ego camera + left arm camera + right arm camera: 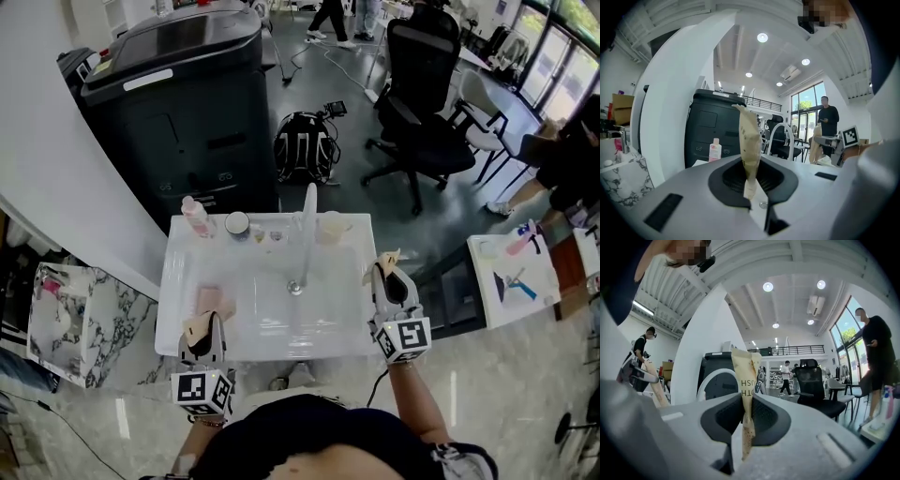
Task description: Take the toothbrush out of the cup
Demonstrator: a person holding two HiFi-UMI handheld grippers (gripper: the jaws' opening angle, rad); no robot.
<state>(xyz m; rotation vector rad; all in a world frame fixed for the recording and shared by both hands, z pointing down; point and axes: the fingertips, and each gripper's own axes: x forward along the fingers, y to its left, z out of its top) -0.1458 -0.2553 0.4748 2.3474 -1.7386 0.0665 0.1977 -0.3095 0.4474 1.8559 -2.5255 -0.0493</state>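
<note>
Apparently my left gripper (194,325) pinches a flat beige paper strip (749,140), my right gripper (385,263) a printed beige paper packet (746,380), both upright, likely held clear of the white ceramic sink (178,281).

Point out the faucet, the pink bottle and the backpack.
faucet (307,230): head view, middle of its white spout.
pink bottle (198,221): head view, on its body.
backpack (305,150): head view, on its front panel.
</note>
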